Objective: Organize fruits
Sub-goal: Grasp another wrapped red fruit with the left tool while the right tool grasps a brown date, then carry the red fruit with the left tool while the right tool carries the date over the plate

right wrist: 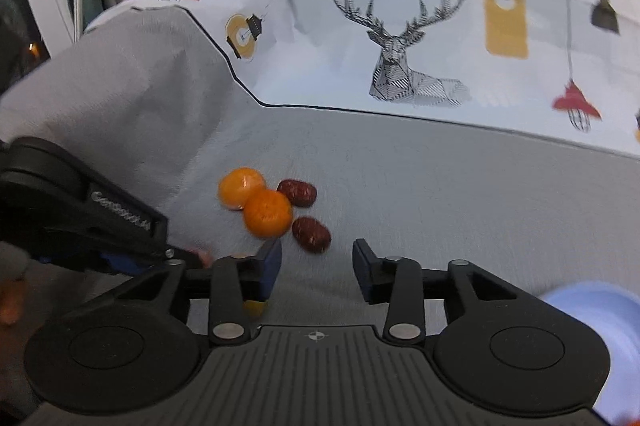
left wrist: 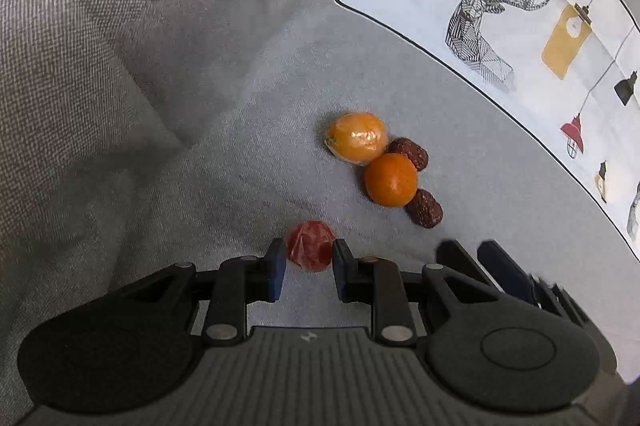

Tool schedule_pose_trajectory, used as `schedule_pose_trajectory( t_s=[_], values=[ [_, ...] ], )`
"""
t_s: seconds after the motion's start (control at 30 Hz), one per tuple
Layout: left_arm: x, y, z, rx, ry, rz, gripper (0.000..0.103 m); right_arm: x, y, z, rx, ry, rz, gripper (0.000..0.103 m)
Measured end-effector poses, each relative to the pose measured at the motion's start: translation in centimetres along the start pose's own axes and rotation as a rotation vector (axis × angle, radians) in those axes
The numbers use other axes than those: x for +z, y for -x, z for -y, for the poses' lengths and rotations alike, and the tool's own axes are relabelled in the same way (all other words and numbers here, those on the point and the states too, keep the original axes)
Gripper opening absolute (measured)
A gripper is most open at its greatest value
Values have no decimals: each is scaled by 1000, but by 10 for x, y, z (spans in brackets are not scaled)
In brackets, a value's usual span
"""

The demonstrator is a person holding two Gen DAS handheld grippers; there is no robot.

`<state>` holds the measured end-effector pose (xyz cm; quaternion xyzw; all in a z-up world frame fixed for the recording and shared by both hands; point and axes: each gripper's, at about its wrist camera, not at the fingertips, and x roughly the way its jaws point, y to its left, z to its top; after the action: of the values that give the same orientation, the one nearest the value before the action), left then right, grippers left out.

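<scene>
The red fruit point(left wrist: 311, 245), small, round and wrapped in crinkly clear film, sits between the left gripper point(left wrist: 307, 262) fingers, low on the grey cloth point(left wrist: 200, 166), near the orange point(left wrist: 391, 180) and on its lower left. The blue pads stand close on either side of it and seem to press its flanks, so I take it as held. It looks light and a little soft. The film will probably be slick and may slide over the skin, so a grip across the widest part, squarely on the pads, should serve best, with gentle pressure so nothing bruises.

Touching the orange at its upper left is a yellow fruit point(left wrist: 356, 137), also in glossy film. It is bigger and firmer-looking, and likely slippery too. The orange itself is bare, with a matt peel that should give good friction. It is best taken across its middle. Two dates point(left wrist: 409, 153) point(left wrist: 425, 208) lie against the orange on its right, one above and one below. They are wrinkled, small and light, and easy to pinch along the short axis.

The right gripper point(right wrist: 317, 258) hovers just below the orange with its fingers partly open and nothing between them; the lower date lies just beyond its tips. A pale blue bowl point(right wrist: 592, 314) edge shows far right of the orange. The printed cloth point(left wrist: 500, 6) lies beyond the pile.
</scene>
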<state>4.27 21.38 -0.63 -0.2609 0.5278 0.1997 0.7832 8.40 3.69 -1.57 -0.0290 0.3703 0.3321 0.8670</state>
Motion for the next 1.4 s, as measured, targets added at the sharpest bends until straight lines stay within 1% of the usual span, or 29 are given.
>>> schedule_pose_trajectory(
  t_s=[0.13, 0.23, 0.3, 0.57, 0.63, 0.77, 0.87, 1.03, 1.17, 1.23, 1.3, 1.4],
  values=[
    [2, 0, 0, 8, 17, 11, 28, 6, -24, 0, -9, 35, -20, 43],
    [4, -3, 1, 8, 17, 3, 34, 10, -40, 3, 12, 36, -46, 43],
    [3, -6, 1, 2, 26, -14, 35, 10, -48, 2, 16, 47, -61, 43],
    [3, -8, 3, 15, 14, -15, 35, 6, -56, -6, 10, 109, -63, 45],
    [2, -8, 2, 16, 14, -16, 35, 6, -56, -7, 8, 112, -61, 43],
    [3, -10, 3, 16, 9, -19, 35, 3, -54, -8, -12, 131, -53, 27],
    [4, -10, 2, 15, 14, -20, 35, 3, -50, -6, -6, 112, -53, 26],
    [3, -10, 3, 13, 2, -27, 33, 7, -25, -4, -14, 109, -30, 26],
    [3, -9, 4, 9, 4, -23, 32, 12, 5, 3, -38, 38, -33, 27],
    [2, -9, 5, 6, -4, -23, 32, 11, 27, 7, -27, 12, -24, 27],
    [0, -7, 7, 3, -21, -18, 32, 10, 53, 11, -30, 26, -3, 27],
    [-4, 2, 9, -3, -46, 12, 32, 7, 94, 22, -41, 27, 38, 27]
  ],
)
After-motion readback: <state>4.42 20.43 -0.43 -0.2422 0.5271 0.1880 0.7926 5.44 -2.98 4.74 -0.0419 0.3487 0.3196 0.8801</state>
